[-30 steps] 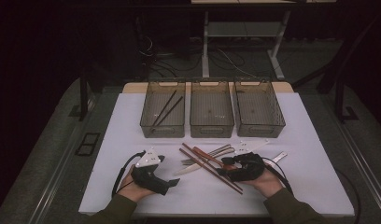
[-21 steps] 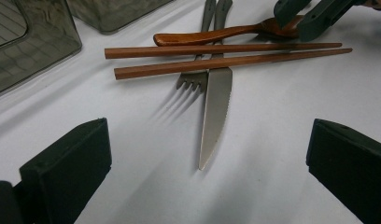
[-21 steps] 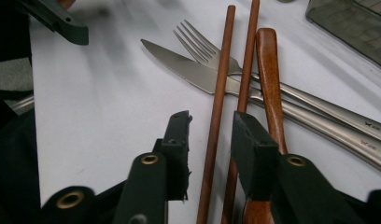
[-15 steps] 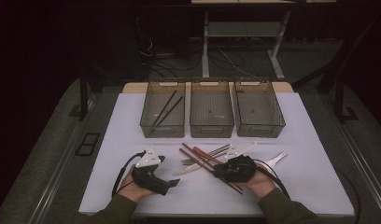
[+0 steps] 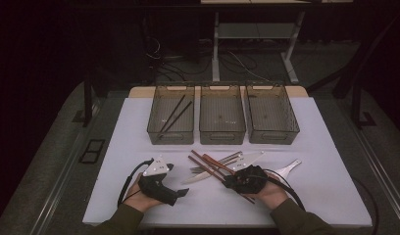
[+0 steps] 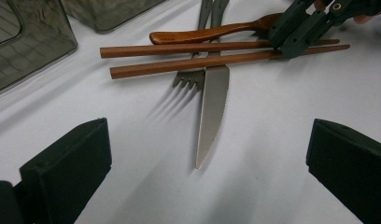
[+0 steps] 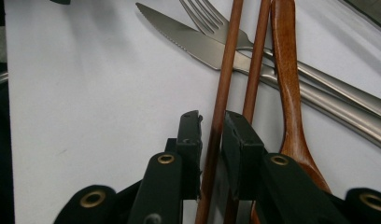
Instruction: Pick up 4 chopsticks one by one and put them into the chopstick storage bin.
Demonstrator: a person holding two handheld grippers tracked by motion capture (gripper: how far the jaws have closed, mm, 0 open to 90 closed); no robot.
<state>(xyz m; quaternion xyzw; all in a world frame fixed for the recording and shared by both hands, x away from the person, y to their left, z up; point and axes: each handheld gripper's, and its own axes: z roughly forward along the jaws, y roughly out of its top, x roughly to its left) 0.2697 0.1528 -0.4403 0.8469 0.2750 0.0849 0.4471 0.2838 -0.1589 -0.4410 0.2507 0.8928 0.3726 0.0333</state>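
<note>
Two brown chopsticks [image 5: 208, 166] lie slanted across a fork [image 5: 222, 160] and a knife [image 5: 203, 177] on the white table, with a wooden spoon [image 7: 286, 70] beside them. My right gripper [image 7: 212, 126] has just been closing; its pads now clamp the left chopstick [image 7: 226, 60], while the second chopstick [image 7: 256, 60] runs outside the right pad. In the left gripper view the right gripper [image 6: 296, 37] sits on the chopsticks' far end. My left gripper [image 6: 207, 172] rests open on the table, pointing at the knife [image 6: 212, 107], with nothing between its jaws.
Three clear bins stand in a row at the back: the left bin [image 5: 151, 128] holds two dark chopsticks, and the middle bin [image 5: 222, 134] and right bin [image 5: 271, 136] look bare. A white spoon [image 5: 286, 170] lies right of the right hand.
The right hand has shifted slightly left onto the chopsticks and its jaws have narrowed around one. The left hand has stayed put.
</note>
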